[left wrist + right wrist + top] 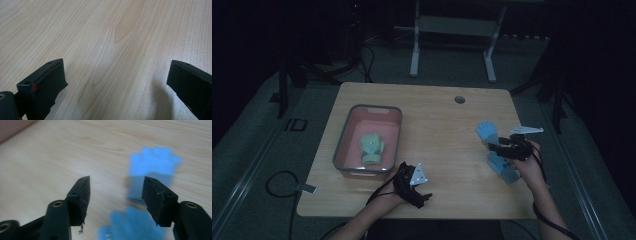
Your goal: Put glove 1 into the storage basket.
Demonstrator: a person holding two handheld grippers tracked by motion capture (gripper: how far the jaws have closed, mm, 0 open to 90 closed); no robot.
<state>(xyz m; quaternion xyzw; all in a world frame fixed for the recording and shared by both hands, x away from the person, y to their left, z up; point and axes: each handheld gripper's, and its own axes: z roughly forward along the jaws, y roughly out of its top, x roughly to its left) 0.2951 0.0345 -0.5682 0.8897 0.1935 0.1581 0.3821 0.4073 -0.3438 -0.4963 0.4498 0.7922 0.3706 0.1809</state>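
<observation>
On the wooden table [437, 130] at the person's left sits a grey-rimmed bin [343, 145] with a pink floor, and one green glove [372, 148] already lies inside it. Two blue gloves are left out on the right side of the table, well apart from the bin: the farther blue glove [487, 131] lies flat with its fingers spread, and the nearer blue glove [503, 167] lies just beside it, partly under the right hand. By that layout, roughly a third of the sorting looks done (one glove binned, two to go).

The right gripper [116, 192] hangs low over the blue pair with its jaws partly apart. In the right gripper view the farther glove's cuff shows between and beyond the jaws, but the picture is blurred and the pads do not appear to press on it, so nothing is held.

The left gripper [116, 82] rests near the table's front edge beside the bin, jaws wide apart over bare wood, holding nothing.
</observation>
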